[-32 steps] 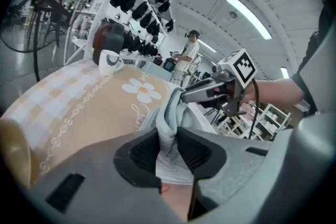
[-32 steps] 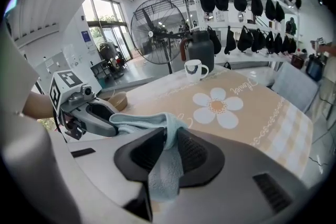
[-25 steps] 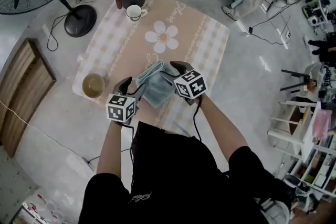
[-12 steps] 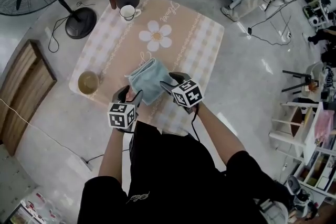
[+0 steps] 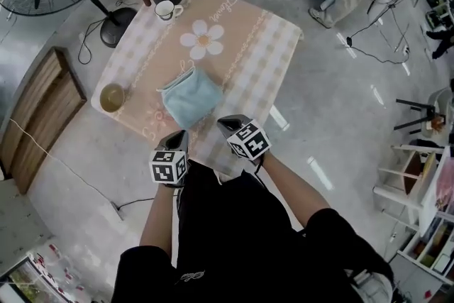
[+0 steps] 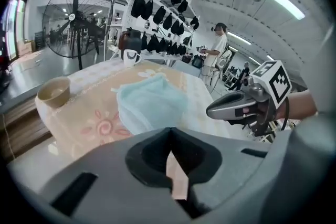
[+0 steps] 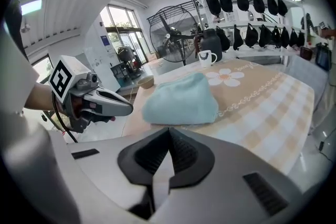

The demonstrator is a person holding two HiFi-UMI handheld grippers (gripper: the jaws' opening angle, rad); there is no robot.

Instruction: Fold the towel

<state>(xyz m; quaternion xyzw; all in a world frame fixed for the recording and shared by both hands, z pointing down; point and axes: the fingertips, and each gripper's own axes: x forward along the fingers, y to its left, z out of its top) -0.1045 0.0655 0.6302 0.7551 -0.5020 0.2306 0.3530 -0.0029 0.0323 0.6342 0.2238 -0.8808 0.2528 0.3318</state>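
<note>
Towel (image 5: 190,98), folded into a light-blue pad, lies on the table (image 5: 262,46) in my head view, with a bowl (image 5: 112,97) at its 9 o'clock. My left tool (image 5: 180,136) and right tool (image 5: 225,124) sit at its 6 o'clock, apart from it. Left gripper view: jaws just closed, pressed together on nothing, towel at 12 o'clock. Right gripper view: likewise pressed together, empty, towel at 12 o'clock.

steep overhead, two low views (sharing towel (image 5: 188,97))
</note>
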